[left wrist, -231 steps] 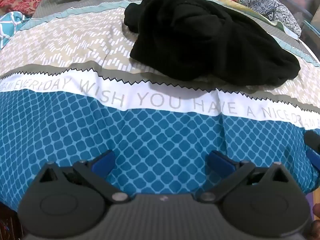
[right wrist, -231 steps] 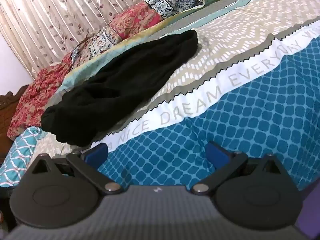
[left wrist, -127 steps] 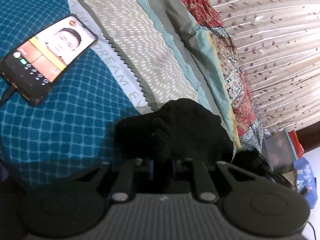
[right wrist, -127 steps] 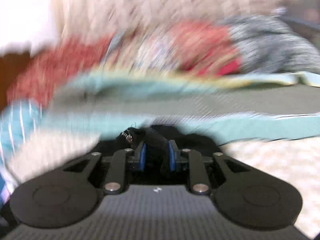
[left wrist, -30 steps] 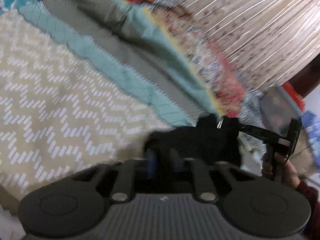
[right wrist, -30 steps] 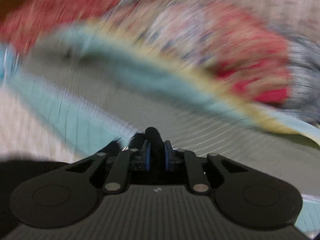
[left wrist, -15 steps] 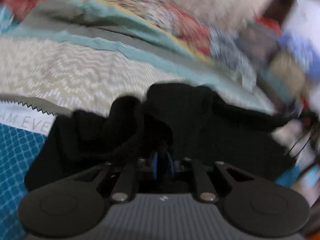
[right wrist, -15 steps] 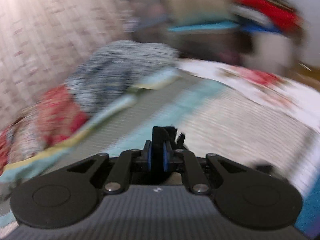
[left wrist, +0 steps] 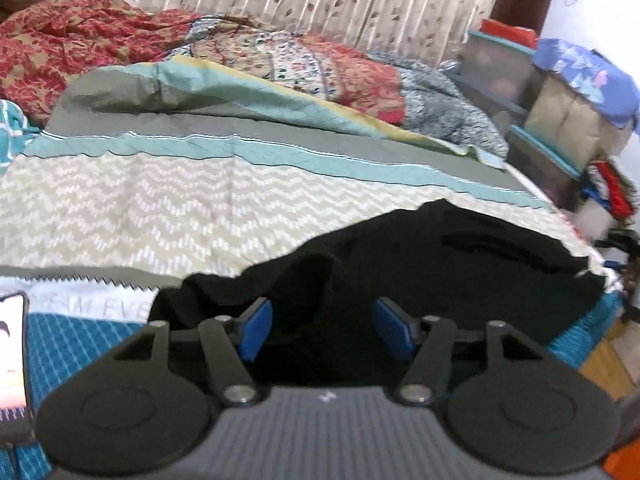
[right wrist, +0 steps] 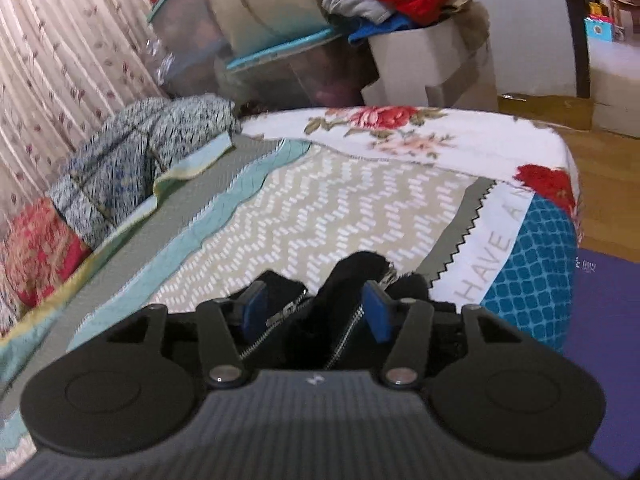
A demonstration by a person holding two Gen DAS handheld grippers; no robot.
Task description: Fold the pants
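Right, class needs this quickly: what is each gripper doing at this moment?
Left gripper: jaws opening, black pants between them, not gripped.
Right gripper: jaws opening, zippered end of the pants between them, not gripped.

Bedspread point(left wrist: 160, 216) beyond pants point(left wrist: 440, 280) open; phone point(left wrist: 12, 356) left; bedding heap point(left wrist: 280, 60) behind.

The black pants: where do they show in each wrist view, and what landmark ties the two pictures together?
Left wrist: the black pants spread across lower centre and right, behind the opening left gripper.
Right wrist: only their zippered end, bottom centre, between the opening right gripper fingers.
Shared landmark: the beige zigzag band of the bedspread.
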